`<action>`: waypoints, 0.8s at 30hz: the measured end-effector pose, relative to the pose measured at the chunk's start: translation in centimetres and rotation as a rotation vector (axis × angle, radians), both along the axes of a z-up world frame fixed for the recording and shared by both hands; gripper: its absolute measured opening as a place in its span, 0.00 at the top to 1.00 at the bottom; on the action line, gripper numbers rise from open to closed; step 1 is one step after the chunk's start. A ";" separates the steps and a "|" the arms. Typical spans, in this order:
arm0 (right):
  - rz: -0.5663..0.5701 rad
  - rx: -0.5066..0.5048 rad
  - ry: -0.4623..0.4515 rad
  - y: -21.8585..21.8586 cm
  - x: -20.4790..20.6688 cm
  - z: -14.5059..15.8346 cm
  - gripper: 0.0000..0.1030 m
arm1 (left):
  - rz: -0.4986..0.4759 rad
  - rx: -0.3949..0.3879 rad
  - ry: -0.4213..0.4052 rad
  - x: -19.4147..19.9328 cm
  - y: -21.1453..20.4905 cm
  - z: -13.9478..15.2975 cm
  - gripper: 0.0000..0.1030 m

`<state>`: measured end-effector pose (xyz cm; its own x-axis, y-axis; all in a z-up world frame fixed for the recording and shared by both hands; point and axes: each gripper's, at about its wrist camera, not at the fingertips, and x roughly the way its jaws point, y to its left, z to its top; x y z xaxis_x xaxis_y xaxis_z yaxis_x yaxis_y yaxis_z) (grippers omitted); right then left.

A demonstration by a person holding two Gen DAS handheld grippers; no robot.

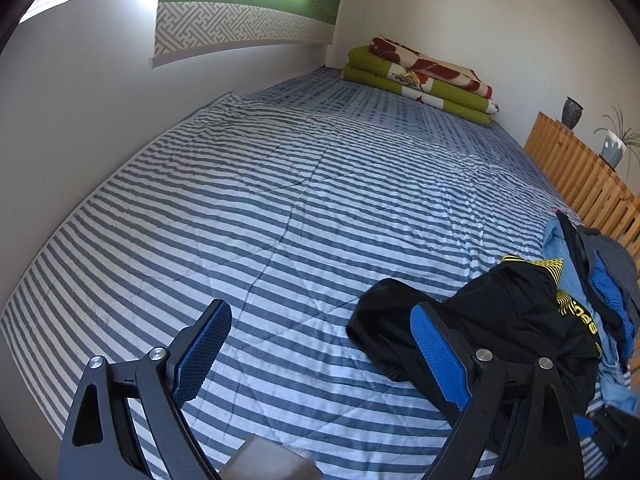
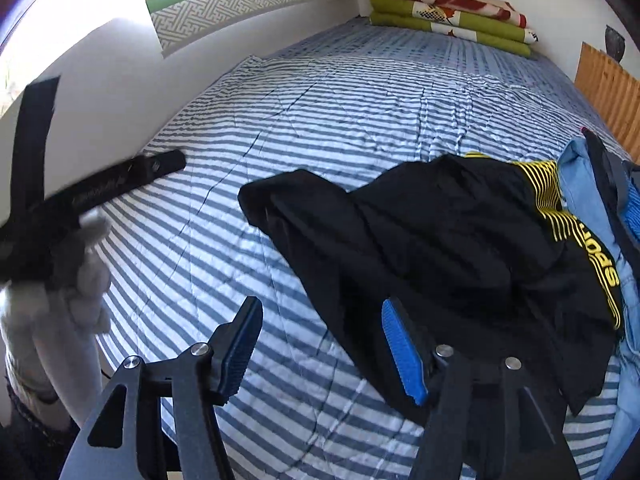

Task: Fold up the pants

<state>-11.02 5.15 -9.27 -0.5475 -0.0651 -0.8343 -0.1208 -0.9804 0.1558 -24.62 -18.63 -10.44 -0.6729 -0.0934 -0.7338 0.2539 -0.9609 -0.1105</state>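
Where the blue-and-white striped quilted bed serves as landmark, the folded green, white and red blankets sit at its far end beside the wall. Black fabric pants with a yellow-striped waistband lie crumpled on its near right part, against a light-blue garment. Above its near edge, the left claw is spread, pinching nothing. The right claw is likewise spread and empty, one blue pad over the pants.

Pants on bed; blankets behind
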 end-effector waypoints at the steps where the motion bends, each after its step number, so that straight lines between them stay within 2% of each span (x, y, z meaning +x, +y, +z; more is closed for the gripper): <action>1: -0.012 0.010 0.001 -0.1 0.9 -0.4 0.43 | -0.016 0.000 -0.015 -0.6 0.9 -0.4 0.09; 5: -0.097 0.019 0.014 2.0 2.1 -0.9 0.43 | -0.090 0.003 -0.086 -2.0 5.3 -2.3 0.09; 10: -0.246 0.075 0.033 6.9 2.7 -1.5 0.43 | -0.173 -0.063 -0.113 -2.5 10.0 -3.8 0.09; 16: -0.378 0.065 0.001 12.5 3.4 -3.9 0.43 | -0.233 -0.053 -0.217 -4.8 13.6 -7.8 0.09; 20: -0.420 -0.006 -0.012 15.1 3.7 -5.1 0.43 | -0.263 -0.164 -0.283 -6.0 16.5 -11.2 0.09; 22: -0.418 -0.004 -0.002 15.5 3.6 -4.8 0.43 | -0.278 -0.222 -0.291 -6.0 17.5 -12.5 0.05; 23: -0.415 -0.001 0.006 15.6 3.6 -4.5 0.43 | -0.278 -0.234 -0.287 -6.0 17.8 -12.9 0.00; 24: -0.411 0.004 0.017 15.8 3.6 -4.3 0.43 | -0.269 -0.236 -0.270 -5.8 17.9 -13.0 0.00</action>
